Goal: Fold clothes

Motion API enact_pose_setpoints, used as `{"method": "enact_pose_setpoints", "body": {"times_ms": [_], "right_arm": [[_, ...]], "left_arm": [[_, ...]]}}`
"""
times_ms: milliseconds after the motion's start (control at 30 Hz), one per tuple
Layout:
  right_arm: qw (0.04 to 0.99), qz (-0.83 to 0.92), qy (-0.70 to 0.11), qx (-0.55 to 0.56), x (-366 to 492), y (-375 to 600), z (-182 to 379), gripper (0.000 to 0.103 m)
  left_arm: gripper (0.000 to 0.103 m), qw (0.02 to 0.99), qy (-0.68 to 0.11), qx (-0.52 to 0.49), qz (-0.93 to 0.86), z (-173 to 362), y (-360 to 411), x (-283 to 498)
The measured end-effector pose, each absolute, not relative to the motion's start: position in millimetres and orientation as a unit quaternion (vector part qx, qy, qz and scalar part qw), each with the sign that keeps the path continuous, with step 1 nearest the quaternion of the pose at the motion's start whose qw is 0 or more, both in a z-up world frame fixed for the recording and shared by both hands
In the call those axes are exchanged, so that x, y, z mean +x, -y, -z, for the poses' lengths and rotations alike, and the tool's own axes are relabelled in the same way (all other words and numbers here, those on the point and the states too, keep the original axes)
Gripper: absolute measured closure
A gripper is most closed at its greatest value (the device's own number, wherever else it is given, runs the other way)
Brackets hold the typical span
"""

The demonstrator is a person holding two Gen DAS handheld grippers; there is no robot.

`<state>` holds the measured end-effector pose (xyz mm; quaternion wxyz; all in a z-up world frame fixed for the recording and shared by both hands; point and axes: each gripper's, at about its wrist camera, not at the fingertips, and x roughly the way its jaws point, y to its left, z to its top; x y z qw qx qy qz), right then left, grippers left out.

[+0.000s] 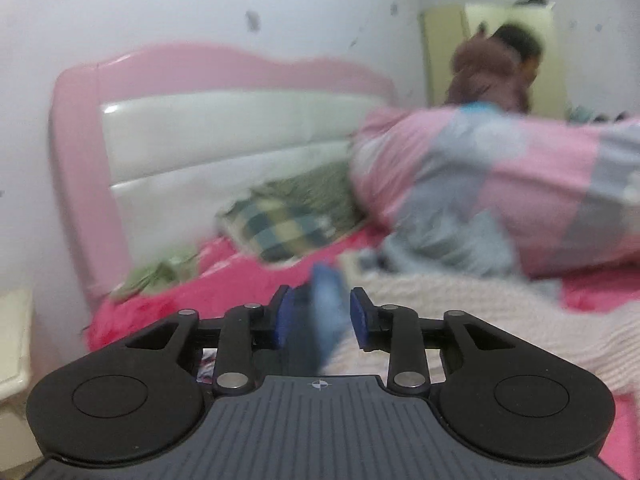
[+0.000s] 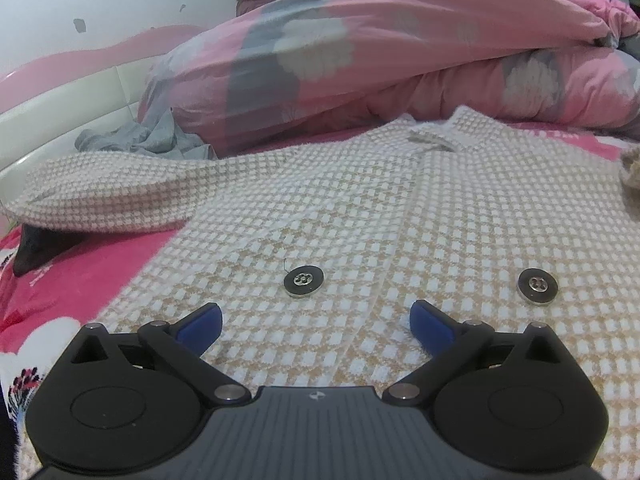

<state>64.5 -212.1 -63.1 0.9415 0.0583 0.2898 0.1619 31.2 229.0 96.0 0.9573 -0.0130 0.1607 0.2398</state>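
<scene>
Right wrist: open right claw [image 2: 316,322] above spread checked coat [image 2: 360,208]

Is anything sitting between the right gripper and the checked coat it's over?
Nothing visible. The right gripper hangs open directly above the checked coat, with only bare fabric and two dark buttons ahead of it.

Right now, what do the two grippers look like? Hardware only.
Both look identical. Left gripper: grey ribbed centre plate with a small crosshair mark, two round black housings with disc caps, black linkage arms on silver pivot pins, blue pads on the fingers. Right gripper: same build and same blue pads. No cables, hands or sleeves are in view.
</scene>
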Motion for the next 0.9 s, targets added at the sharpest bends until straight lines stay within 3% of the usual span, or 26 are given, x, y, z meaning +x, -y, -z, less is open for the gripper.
{"method": "enact_pose_setpoints", "body": {"times_ms": [200, 467, 533, 700, 900], "right_arm": [[0.947, -0.151, -0.274, 0.071, 55, 221, 48, 0.001], [0.974, -0.069, -0.212, 0.026, 24, 295, -6, 0.004], [0.977, -0.029, -0.212, -0.005, 36, 322, -13, 0.007], [0.970, 0.059, -0.223, -0.082, 80, 378, -17, 0.036], [0.943, 0.080, -0.257, -0.195, 154, 391, 24, 0.040]], "left_arm": [[0.070, 0.978, -0.193, -0.064, -0.041, -90, -132, 78], [0.070, 0.939, -0.295, -0.064, 0.168, -27, 18, 156], [0.070, 0.923, -0.319, -0.058, 0.206, -6, 47, 170], [0.071, 0.895, -0.350, -0.024, 0.276, 37, 104, 186], [0.070, 0.888, -0.331, 0.010, 0.320, 67, 128, 183]]}}
